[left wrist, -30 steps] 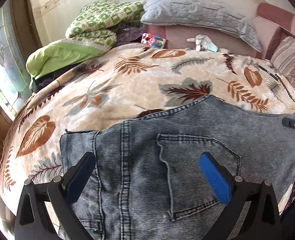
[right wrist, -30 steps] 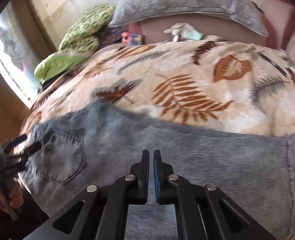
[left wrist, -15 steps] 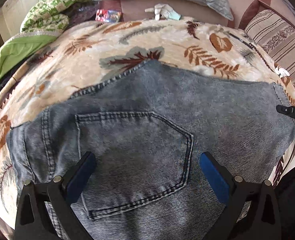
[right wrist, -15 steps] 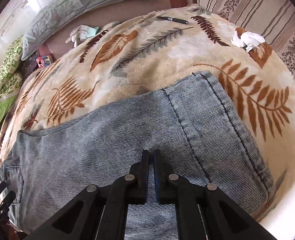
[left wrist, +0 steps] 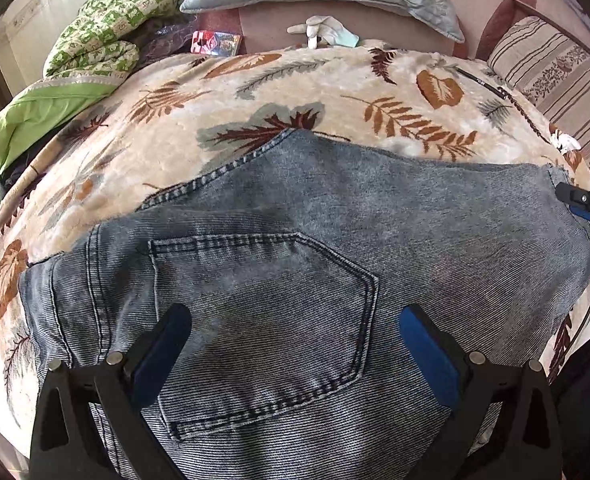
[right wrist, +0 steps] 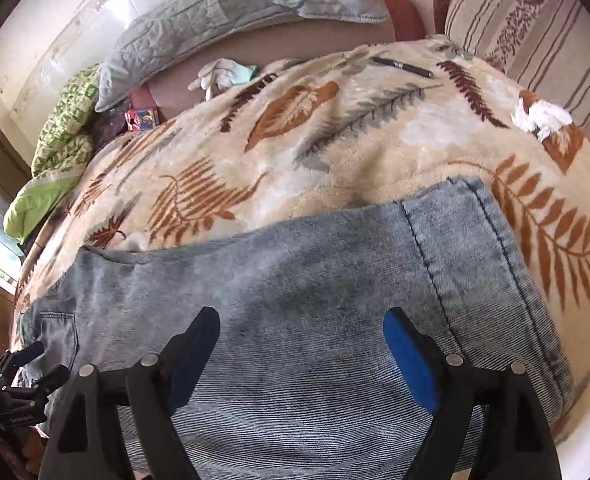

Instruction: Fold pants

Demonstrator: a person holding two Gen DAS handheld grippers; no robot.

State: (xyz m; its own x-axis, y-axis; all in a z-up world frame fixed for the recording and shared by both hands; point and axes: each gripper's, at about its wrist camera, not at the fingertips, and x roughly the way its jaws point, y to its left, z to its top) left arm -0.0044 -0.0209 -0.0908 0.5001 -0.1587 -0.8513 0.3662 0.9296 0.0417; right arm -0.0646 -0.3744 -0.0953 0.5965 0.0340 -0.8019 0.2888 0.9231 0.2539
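Jeans (left wrist: 335,240) folded lengthwise, flat on leaf blanket (left wrist: 223,120), waist left, hem right. Left gripper (left wrist: 295,344) over back pocket (left wrist: 263,320), jaws wide, nothing pinched. Right gripper (right wrist: 301,344) above leg near hem, jaws opening, pads clear of denim.

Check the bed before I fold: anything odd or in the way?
Nothing wrong with the jeans; they lie flat on the blanket. Loose clutter sits beyond them: a pen, a crumpled tissue and gloves near the pillow. None touches the jeans.
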